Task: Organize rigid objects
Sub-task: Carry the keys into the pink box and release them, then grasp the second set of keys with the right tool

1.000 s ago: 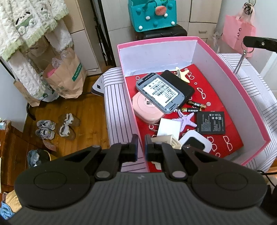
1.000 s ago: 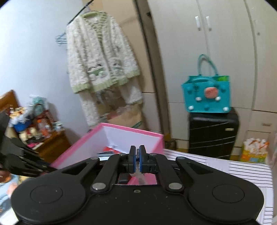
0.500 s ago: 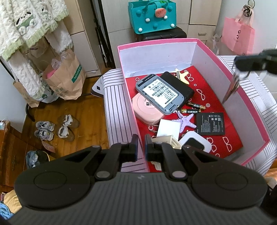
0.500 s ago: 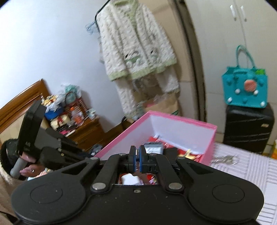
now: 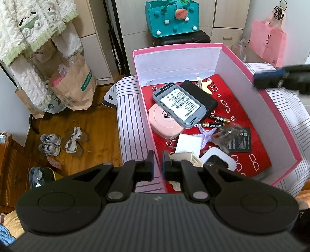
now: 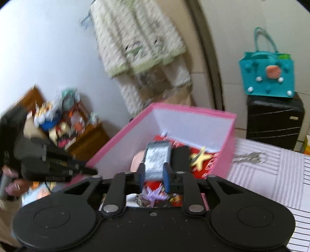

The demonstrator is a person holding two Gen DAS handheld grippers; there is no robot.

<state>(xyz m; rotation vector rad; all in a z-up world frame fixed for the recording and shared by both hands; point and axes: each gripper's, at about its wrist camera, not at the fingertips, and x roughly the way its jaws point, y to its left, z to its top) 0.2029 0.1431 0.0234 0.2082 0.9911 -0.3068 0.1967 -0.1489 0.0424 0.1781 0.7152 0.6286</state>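
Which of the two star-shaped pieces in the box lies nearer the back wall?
The cream star, lying beside the black case near the back wall. The purple star sits further forward, among the batteries and the white square.

Ahead of the gripper a teal felt bag (image 5: 172, 18) sits on a black suitcase (image 5: 181, 38), pink shopping bag (image 5: 268, 41) far right, brown paper bag (image 5: 74, 85), shoes (image 5: 64, 141) and hanging fleece cardigan (image 5: 31, 25) to its left.

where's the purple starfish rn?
Left wrist view: the purple starfish lies on the red floor of the pink box, centre-right, between the white square block and the black battery pack.
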